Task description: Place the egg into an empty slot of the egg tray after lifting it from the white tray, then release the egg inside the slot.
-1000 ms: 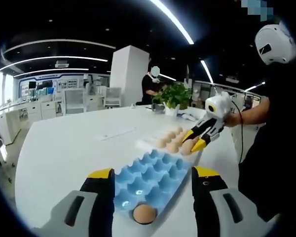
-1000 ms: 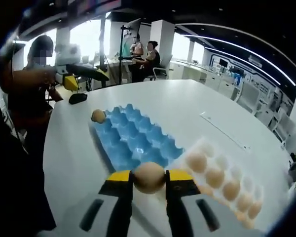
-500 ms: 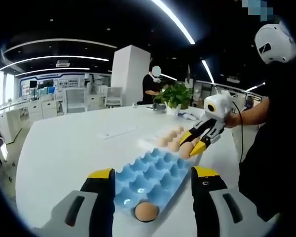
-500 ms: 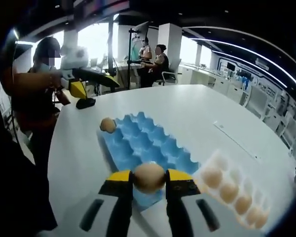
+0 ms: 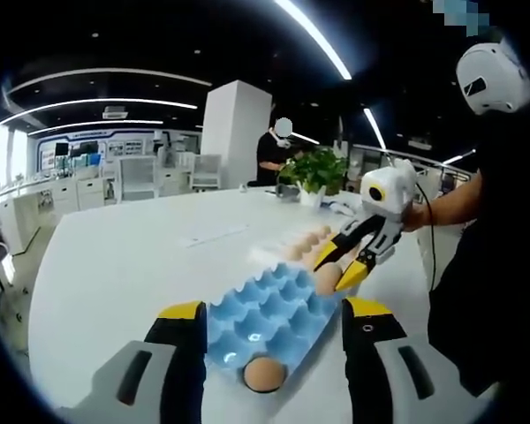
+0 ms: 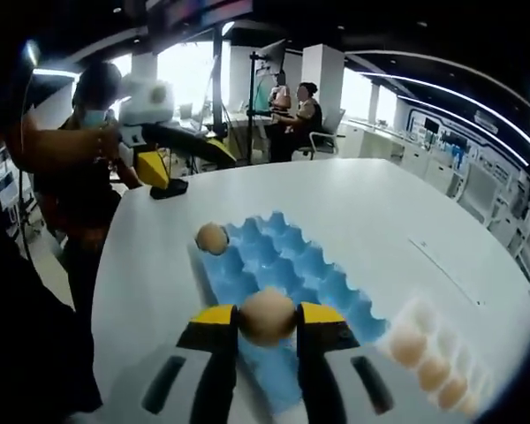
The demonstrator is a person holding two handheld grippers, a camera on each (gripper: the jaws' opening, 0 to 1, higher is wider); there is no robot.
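Note:
A blue egg tray [image 5: 269, 314] [image 6: 287, 274] lies on the white table, with one egg [image 5: 264, 374] [image 6: 212, 238] seated in a corner slot. My right gripper [image 6: 267, 320] [image 5: 333, 269] is shut on a brown egg [image 6: 267, 315] [image 5: 327, 279] and holds it over the blue tray's edge nearest the white tray. The white tray [image 5: 302, 247] [image 6: 428, 362] beyond still carries several eggs. My left gripper [image 5: 269, 314] stands open above the blue tray's near end, with nothing between its jaws.
A potted plant [image 5: 316, 172] stands at the table's far end. People sit at desks in the background [image 6: 291, 110]. The person's arm and dark clothing [image 5: 486, 265] fill the right side of the left gripper view. A thin white strip [image 5: 214, 237] lies on the table.
My right gripper has carried the egg from the white tray toward and over the blue tray. The left gripper has barely moved.

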